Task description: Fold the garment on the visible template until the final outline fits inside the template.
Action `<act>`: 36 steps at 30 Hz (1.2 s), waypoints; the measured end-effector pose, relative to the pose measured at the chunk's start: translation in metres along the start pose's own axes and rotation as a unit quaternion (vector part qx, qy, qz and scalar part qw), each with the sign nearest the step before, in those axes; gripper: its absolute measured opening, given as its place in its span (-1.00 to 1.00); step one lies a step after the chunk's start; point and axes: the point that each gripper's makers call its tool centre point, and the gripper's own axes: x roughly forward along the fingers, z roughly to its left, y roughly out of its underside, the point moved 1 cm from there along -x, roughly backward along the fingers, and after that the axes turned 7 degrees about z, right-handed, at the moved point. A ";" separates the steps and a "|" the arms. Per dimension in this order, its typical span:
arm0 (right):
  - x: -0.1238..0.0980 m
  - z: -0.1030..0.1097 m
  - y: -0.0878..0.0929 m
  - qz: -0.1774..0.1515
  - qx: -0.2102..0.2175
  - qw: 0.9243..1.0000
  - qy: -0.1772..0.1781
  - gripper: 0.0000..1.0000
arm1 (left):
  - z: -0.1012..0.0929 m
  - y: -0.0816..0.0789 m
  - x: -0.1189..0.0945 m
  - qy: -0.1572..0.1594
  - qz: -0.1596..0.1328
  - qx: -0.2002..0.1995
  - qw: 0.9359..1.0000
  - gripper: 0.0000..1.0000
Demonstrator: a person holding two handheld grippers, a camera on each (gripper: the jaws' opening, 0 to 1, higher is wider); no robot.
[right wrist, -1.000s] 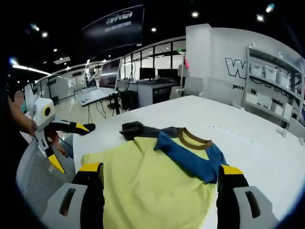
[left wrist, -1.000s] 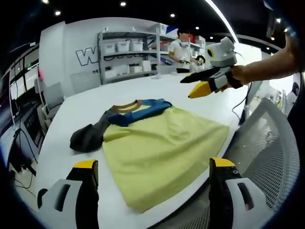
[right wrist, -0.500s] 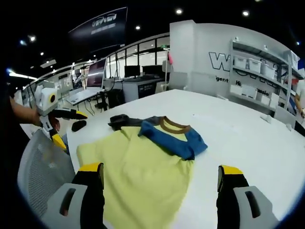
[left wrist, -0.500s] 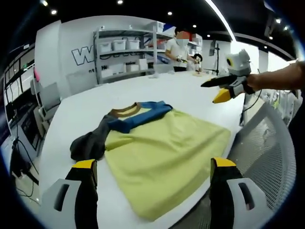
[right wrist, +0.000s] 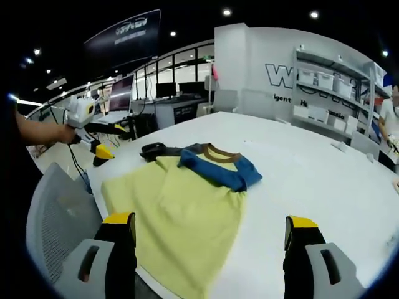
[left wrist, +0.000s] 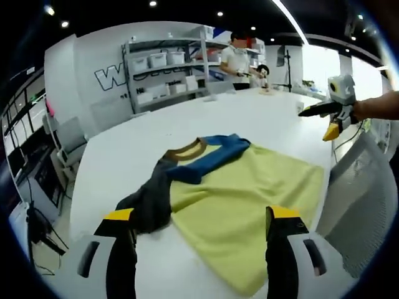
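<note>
An open-plan lab: storage shelves with bins, desks with monitors, wide white worktable.

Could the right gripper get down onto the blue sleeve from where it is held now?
Probably yes. The right gripper is held open above the table edge, the blue sleeve lies folded on top of the yellow shirt, and nothing stands between them.

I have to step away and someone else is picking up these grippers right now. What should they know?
Left gripper: open, holding nothing, raised off the table.
Right gripper: open, holding nothing, also raised.
Garment: yellow shirt lying flat near the table edge, blue sleeve folded across the collar, dark sleeve bunched to one side.
Done: one sleeve looks folded in.
Left: the remaining folds. No template outline can be made out.
</note>
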 end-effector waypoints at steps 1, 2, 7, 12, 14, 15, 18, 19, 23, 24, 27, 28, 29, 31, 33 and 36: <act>-0.002 0.001 0.003 0.004 -0.001 1.000 0.002 0.98 | 0.005 0.000 0.002 -0.002 0.002 0.004 1.000 0.68; -0.002 0.001 0.005 0.005 -0.001 1.000 0.003 0.98 | 0.011 -0.001 0.004 -0.004 0.005 0.006 1.000 0.66; -0.008 0.004 0.010 0.009 -0.006 1.000 0.009 0.98 | 0.035 0.000 0.016 -0.016 0.011 0.005 1.000 0.51; -0.013 0.004 0.011 0.006 -0.012 1.000 0.019 0.98 | 0.053 0.008 0.033 -0.027 0.022 -0.013 0.999 0.26; -0.013 0.005 0.012 0.005 -0.012 1.000 0.021 0.98 | 0.058 0.012 0.041 -0.028 0.025 -0.056 0.998 0.13; -0.013 0.006 0.014 0.005 -0.012 1.000 0.021 0.98 | 0.062 0.014 0.045 -0.029 0.028 -0.067 0.997 0.11; -0.014 0.008 0.017 0.008 -0.011 1.000 0.022 0.98 | 0.067 0.024 0.055 -0.035 0.048 -0.065 0.996 0.08; -0.014 0.008 0.017 0.009 -0.010 1.000 0.022 0.98 | 0.067 0.025 0.057 -0.034 0.051 -0.064 0.996 0.05; -0.015 0.011 0.021 0.011 -0.009 1.000 0.021 0.98 | 0.070 0.034 0.065 -0.039 0.071 -0.055 0.995 -0.03; -0.015 0.012 0.022 0.013 -0.011 1.000 0.022 0.98 | 0.071 0.036 0.067 -0.037 0.076 -0.057 0.995 -0.04; -0.015 0.012 0.025 0.017 -0.012 0.999 0.024 0.98 | 0.075 0.041 0.072 -0.041 0.089 -0.057 0.994 -0.08; -0.016 0.012 0.025 0.016 -0.012 0.999 0.025 0.98 | 0.075 0.043 0.073 -0.040 0.093 -0.059 0.993 -0.10; -0.016 0.011 0.026 0.016 -0.010 0.999 0.027 0.97 | 0.075 0.044 0.075 -0.041 0.097 -0.061 0.993 -0.13; -0.016 0.011 0.027 0.018 -0.006 0.999 0.030 0.96 | 0.076 0.046 0.078 -0.041 0.103 -0.063 0.992 -0.18; -0.015 0.011 0.027 0.015 0.000 0.999 0.032 0.94 | 0.078 0.050 0.082 -0.041 0.111 -0.065 0.991 -0.22; -0.014 0.014 0.028 0.015 0.001 0.999 0.032 0.93 | 0.076 0.055 0.088 -0.030 0.124 -0.081 0.989 -0.25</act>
